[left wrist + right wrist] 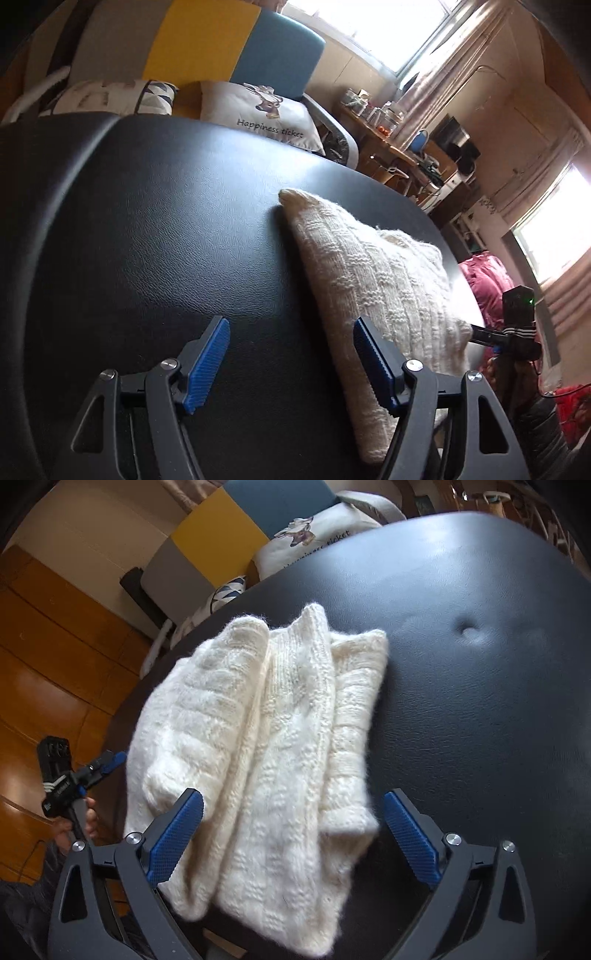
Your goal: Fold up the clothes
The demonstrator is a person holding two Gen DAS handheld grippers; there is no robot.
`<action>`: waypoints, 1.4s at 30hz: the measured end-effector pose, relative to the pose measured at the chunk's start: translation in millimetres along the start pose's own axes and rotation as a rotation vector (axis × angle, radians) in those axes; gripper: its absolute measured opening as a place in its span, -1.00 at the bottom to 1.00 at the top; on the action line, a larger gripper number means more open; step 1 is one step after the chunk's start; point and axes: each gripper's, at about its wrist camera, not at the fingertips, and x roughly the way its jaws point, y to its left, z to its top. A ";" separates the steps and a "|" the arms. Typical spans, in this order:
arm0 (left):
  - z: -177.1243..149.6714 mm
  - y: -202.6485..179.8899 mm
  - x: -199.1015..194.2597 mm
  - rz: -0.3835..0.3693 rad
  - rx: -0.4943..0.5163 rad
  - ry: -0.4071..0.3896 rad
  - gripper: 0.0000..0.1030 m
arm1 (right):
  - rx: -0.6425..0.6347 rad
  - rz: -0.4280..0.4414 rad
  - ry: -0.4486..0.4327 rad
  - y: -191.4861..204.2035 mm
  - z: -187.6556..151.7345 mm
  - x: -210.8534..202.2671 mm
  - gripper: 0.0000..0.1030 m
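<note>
The loosely stacked layers of the cream sweater [266, 746] could be dragged apart or pushed off the near bench [480, 664] edge if only the top layer were caught by the right tongs [293, 836]. Those tongs are spread wide above its near end, nothing gripped; contact cannot be told. The left tongs [291, 363], likewise wide apart and empty, are held over bare bench, the sweater just beside the right-hand finger and stretching ahead.

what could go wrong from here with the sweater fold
The sweater lies folded near the edge of the black table, so a nudge might slide it off. Both tools are open: the right tool hovers over loose layers and may grab only the top one. The left tool sits beside the edge and may catch fuzzy knit.
</note>
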 end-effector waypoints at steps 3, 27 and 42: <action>3.5 -0.5 5.2 -0.059 -0.017 0.007 0.39 | 0.015 0.015 0.010 -1.1 -0.9 -1.7 0.94; 21.8 -36.4 89.1 -0.217 0.003 0.193 0.57 | -0.014 0.060 0.060 1.1 16.3 15.8 0.97; 17.7 -57.6 93.1 -0.187 0.034 0.181 0.48 | -0.152 -0.023 0.077 19.9 14.6 29.3 0.96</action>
